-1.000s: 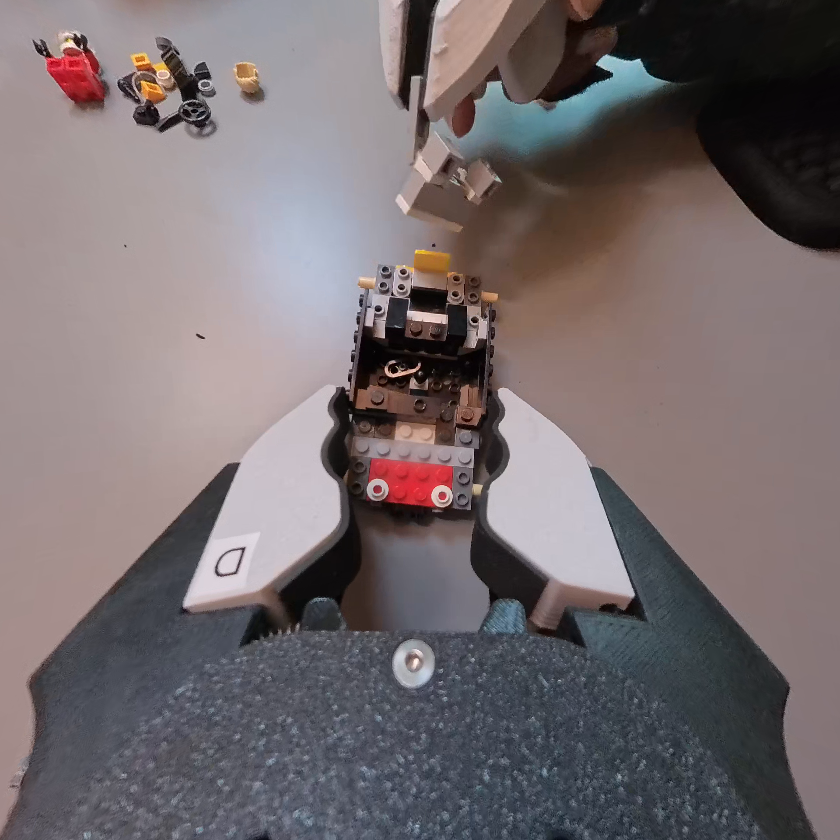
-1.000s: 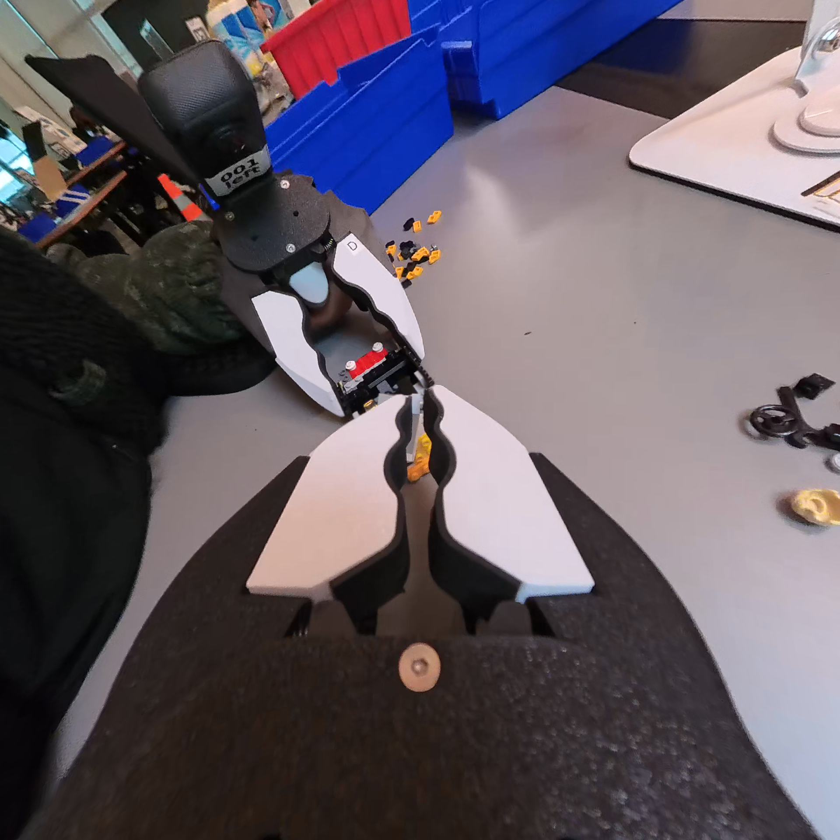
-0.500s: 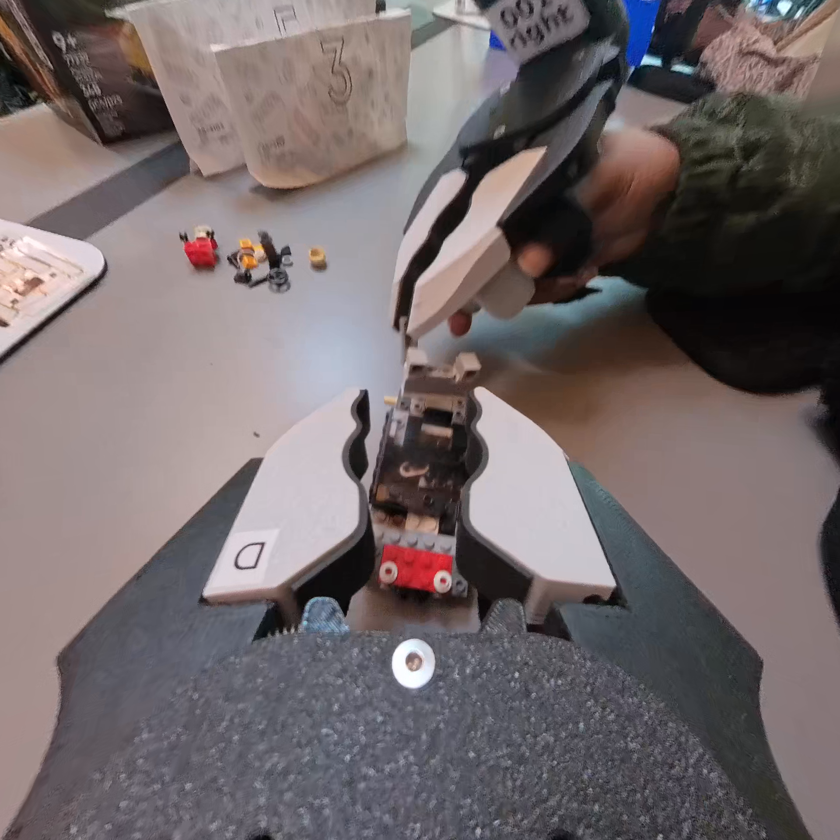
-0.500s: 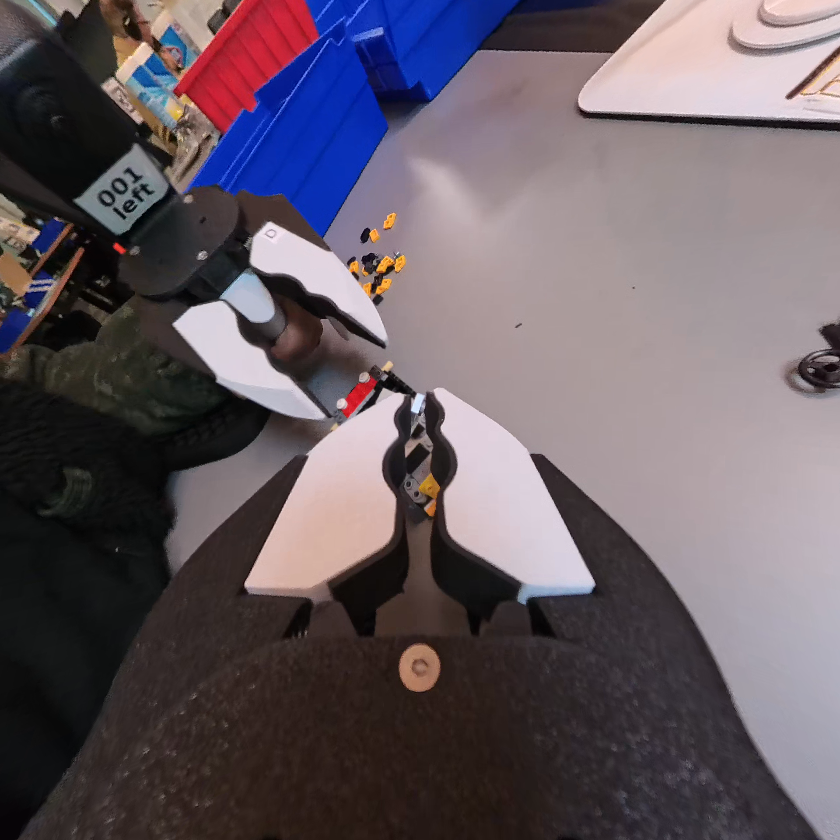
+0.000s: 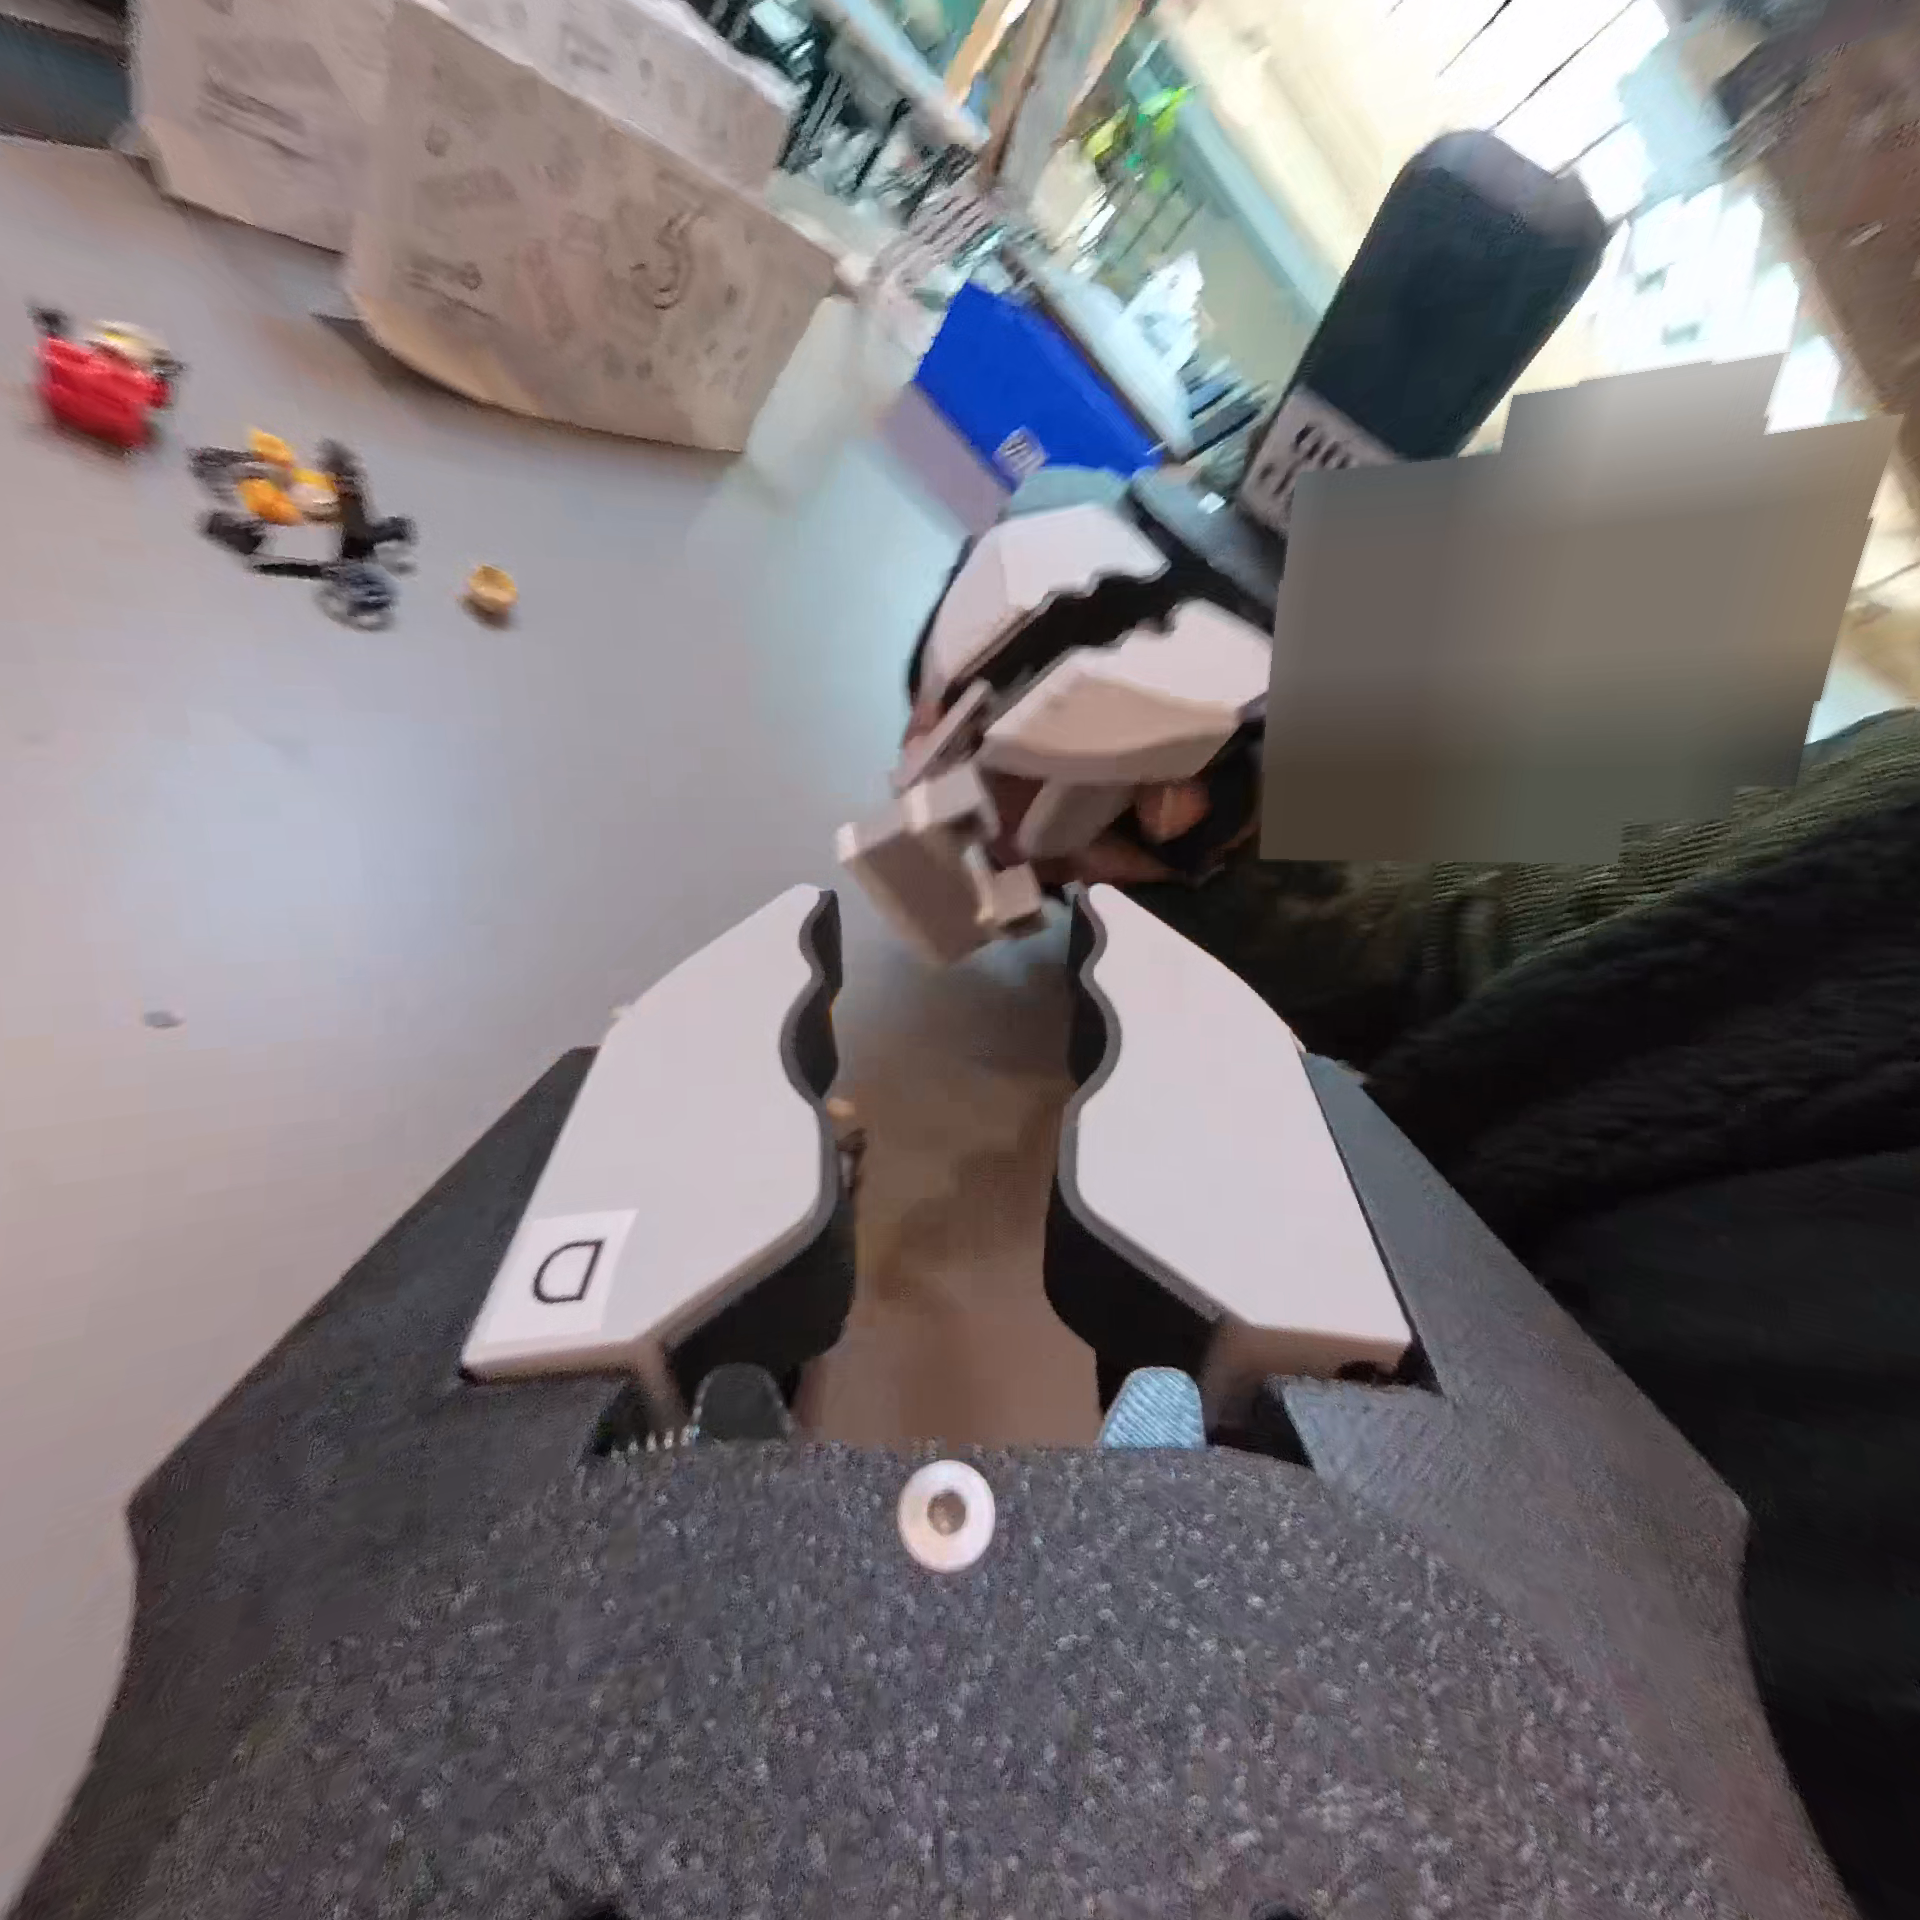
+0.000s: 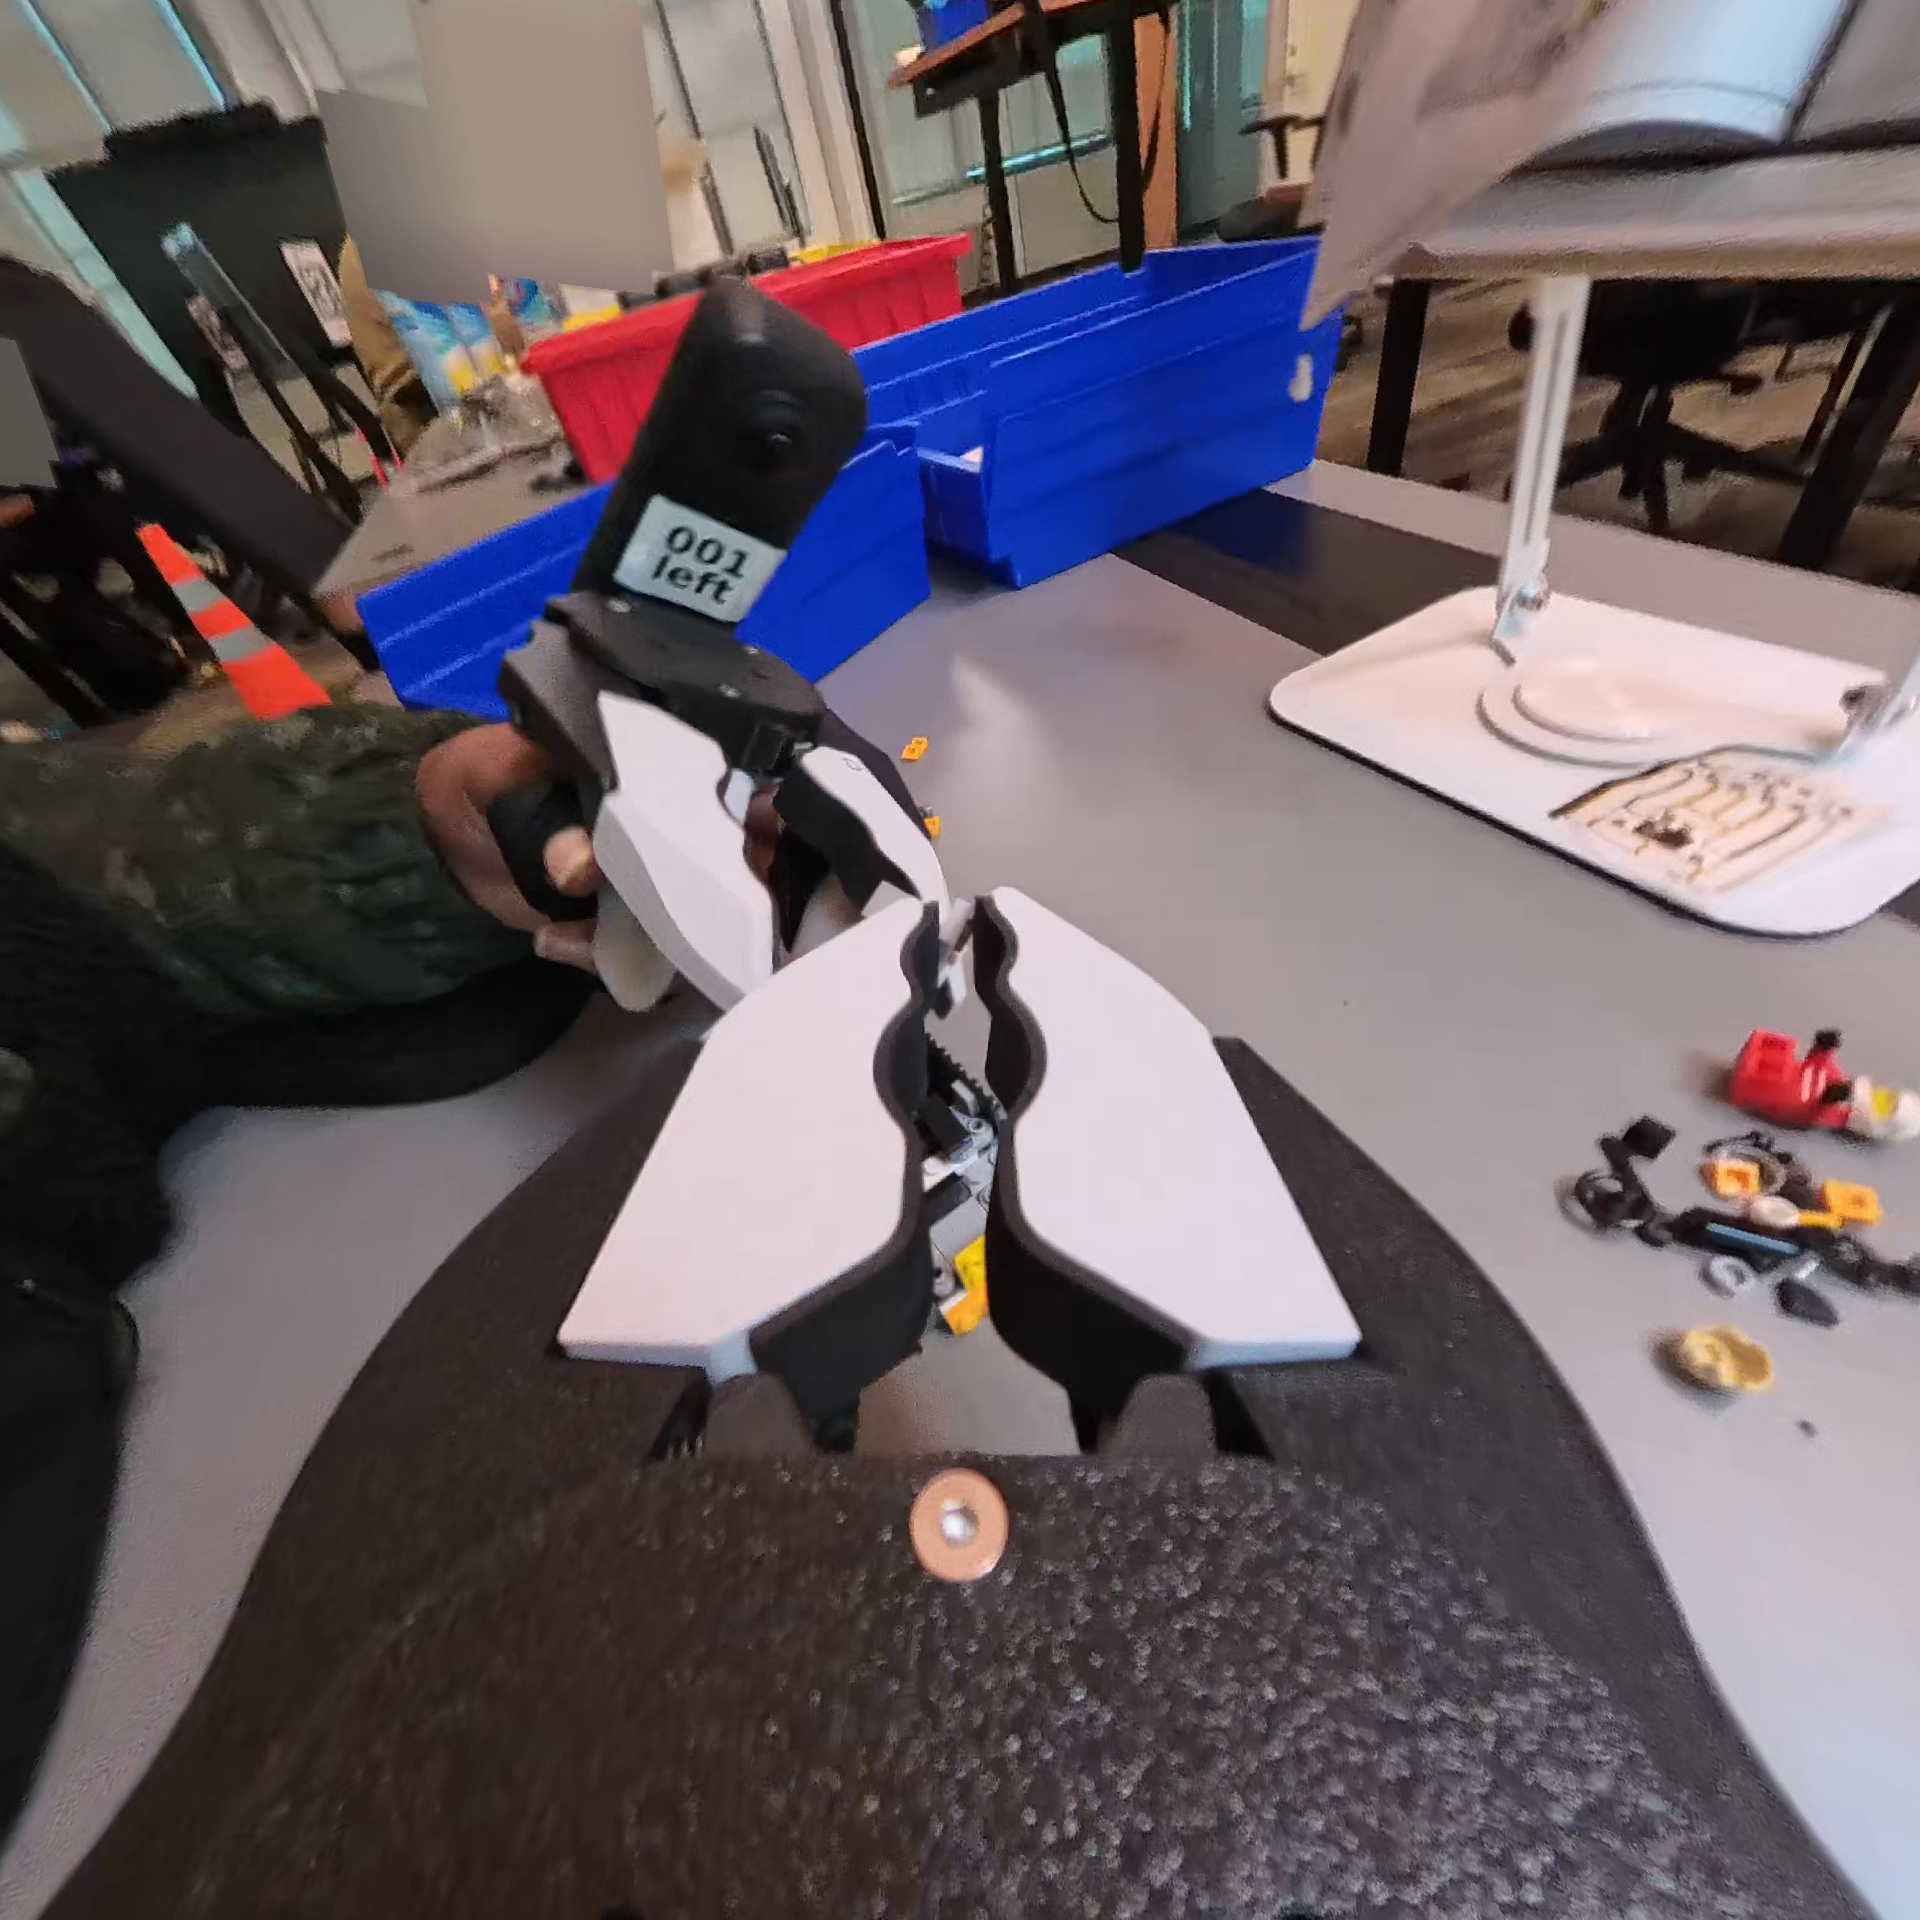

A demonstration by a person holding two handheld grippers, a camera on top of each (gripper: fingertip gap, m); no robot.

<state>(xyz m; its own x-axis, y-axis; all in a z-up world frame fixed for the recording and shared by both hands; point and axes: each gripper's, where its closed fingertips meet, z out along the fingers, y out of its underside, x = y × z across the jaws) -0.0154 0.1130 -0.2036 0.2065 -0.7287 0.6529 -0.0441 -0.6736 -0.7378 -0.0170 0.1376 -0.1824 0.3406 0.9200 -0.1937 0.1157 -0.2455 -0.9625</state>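
My left gripper [image 5: 951,914] is open over the grey table [image 5: 364,831], and nothing shows between its fingers [image 5: 707,1122]. A small tan peg [image 5: 847,1117] peeks out under its left finger. My right gripper [image 6: 956,920] is shut on a small light grey brick piece [image 5: 935,873], which hangs just beyond the left gripper's tips. The piece's thin white edge [image 6: 951,956] is pinched at the right tips. A brick model [image 6: 961,1153] in black and grey with a yellow bit shows through the gap, below the right fingers. The left gripper's fingers [image 6: 675,862] stand close behind.
Loose small parts [image 6: 1745,1216], a red piece [image 6: 1787,1075] and a tan piece [image 6: 1714,1361] lie to the right. A white lamp base [image 6: 1600,748] stands far right and blue bins [image 6: 1122,436] at the back. White paper bags [image 5: 582,281] stand beyond the left gripper. The grippers are tip to tip, or close to it.
The left view has swung upward. The brick model that sat between the left fingers no longer shows there. The right gripper still holds the grey piece, which has swung round and now hangs tilted.
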